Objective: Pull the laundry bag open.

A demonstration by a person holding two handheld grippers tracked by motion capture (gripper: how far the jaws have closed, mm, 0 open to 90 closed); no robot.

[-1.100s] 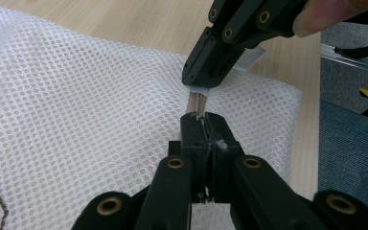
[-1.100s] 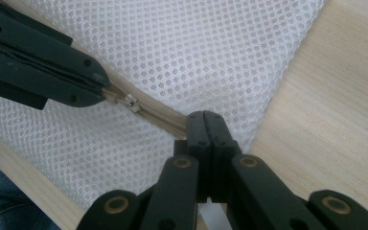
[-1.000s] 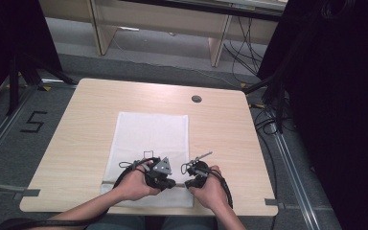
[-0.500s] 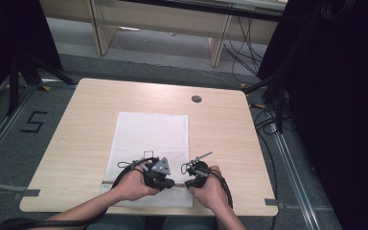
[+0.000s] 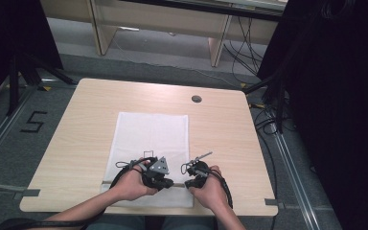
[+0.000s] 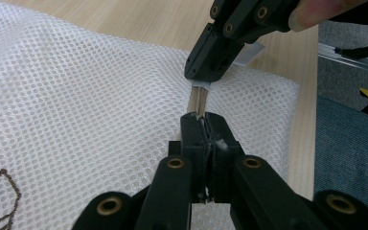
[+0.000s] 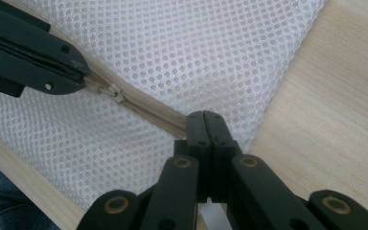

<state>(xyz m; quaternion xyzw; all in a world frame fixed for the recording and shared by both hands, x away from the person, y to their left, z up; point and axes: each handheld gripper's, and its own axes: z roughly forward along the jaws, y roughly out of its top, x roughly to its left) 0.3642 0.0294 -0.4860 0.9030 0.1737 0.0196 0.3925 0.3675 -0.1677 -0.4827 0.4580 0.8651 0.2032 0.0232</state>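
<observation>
Low in the middle of the high view, nothing has shifted over the last second: the left gripper (image 5: 168, 183) and the right gripper (image 5: 188, 184) both stay pinched on the beige zipper (image 7: 143, 106) along the near edge of the white mesh bag (image 5: 151, 136). With the slider (image 7: 117, 95) between them, I'd say the pull hasn't begun.

White mesh cloth bag (image 5: 151, 139), matt pale wood table (image 5: 220, 124)
</observation>
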